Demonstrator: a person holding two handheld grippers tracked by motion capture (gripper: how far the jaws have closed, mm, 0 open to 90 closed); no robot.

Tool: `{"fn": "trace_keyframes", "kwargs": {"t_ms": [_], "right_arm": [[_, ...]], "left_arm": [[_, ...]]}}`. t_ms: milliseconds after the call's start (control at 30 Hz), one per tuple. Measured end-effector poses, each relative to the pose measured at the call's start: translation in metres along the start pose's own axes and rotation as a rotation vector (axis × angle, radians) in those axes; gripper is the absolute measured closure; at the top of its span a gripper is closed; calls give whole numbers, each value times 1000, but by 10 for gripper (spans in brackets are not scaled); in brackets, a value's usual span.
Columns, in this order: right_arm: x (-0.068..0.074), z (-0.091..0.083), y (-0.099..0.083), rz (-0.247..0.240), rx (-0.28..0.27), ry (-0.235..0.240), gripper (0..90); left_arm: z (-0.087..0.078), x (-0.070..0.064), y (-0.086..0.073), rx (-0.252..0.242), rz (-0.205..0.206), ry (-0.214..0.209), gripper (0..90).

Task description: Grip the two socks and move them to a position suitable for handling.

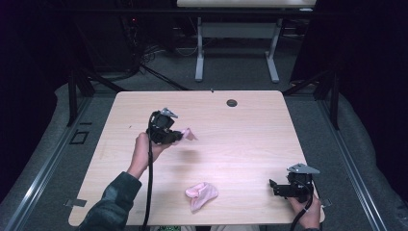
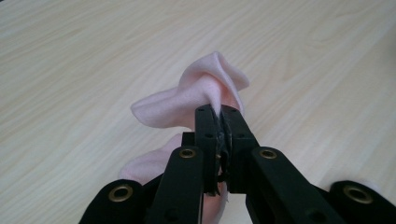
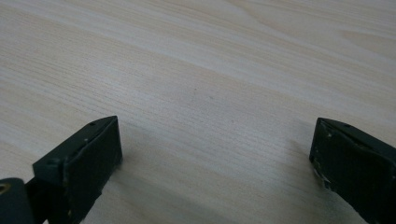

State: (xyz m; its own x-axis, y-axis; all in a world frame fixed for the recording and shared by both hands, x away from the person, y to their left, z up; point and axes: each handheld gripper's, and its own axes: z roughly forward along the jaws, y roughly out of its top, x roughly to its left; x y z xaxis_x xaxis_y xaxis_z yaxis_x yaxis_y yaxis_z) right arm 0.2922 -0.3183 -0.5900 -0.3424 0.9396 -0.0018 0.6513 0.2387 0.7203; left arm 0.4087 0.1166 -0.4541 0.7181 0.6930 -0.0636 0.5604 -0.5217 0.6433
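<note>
Our left gripper (image 2: 219, 122) pinches a soft pink fleece cloth (image 2: 196, 100) aloft, clearing the table; our right gripper (image 3: 212, 144) waits wide open.

The left gripper (image 1: 179, 136) is hovering over the left-middle part of the table (image 1: 250, 130), with a small cloth (image 1: 188, 134) sitting between its jaws and sticking out to its right; a second cloth (image 1: 201, 194) is lying on the table nearer the person's edge, well apart from the first and slightly to its right; the right gripper (image 1: 273, 185) is sitting at the near right corner, to the right of that second cloth; a round hole (image 1: 232, 102) is lying near the far edge, behind everything else.
</note>
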Motion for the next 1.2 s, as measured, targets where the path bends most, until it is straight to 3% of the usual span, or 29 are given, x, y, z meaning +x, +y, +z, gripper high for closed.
{"fn": "trace_keyframes", "kwargs": {"t_ms": [67, 367, 667, 900, 1033, 1100, 1133, 1200], "right_arm": [[0, 0, 0, 0, 0, 0, 15], [0, 0, 0, 0, -1, -2, 15], [0, 0, 0, -1, -2, 2, 20], [0, 0, 0, -3, -2, 4, 21], [0, 0, 0, 1, -1, 4, 21], [0, 0, 0, 1, -2, 4, 22], [0, 0, 0, 1, -1, 5, 20], [0, 0, 0, 1, -1, 4, 20]], "left_arm": [[9, -13, -3, 16, 20, -29, 866], [36, -39, -14, 66, 43, -126, 865], [74, -60, -35, 149, 57, -164, 862], [88, -58, -44, 177, 42, -173, 852], [92, -56, -47, 182, 29, -190, 770], [90, -55, -47, 173, 34, -210, 660], [88, -55, -46, 166, 29, -206, 540], [83, -54, -46, 149, 30, -203, 488]]}}
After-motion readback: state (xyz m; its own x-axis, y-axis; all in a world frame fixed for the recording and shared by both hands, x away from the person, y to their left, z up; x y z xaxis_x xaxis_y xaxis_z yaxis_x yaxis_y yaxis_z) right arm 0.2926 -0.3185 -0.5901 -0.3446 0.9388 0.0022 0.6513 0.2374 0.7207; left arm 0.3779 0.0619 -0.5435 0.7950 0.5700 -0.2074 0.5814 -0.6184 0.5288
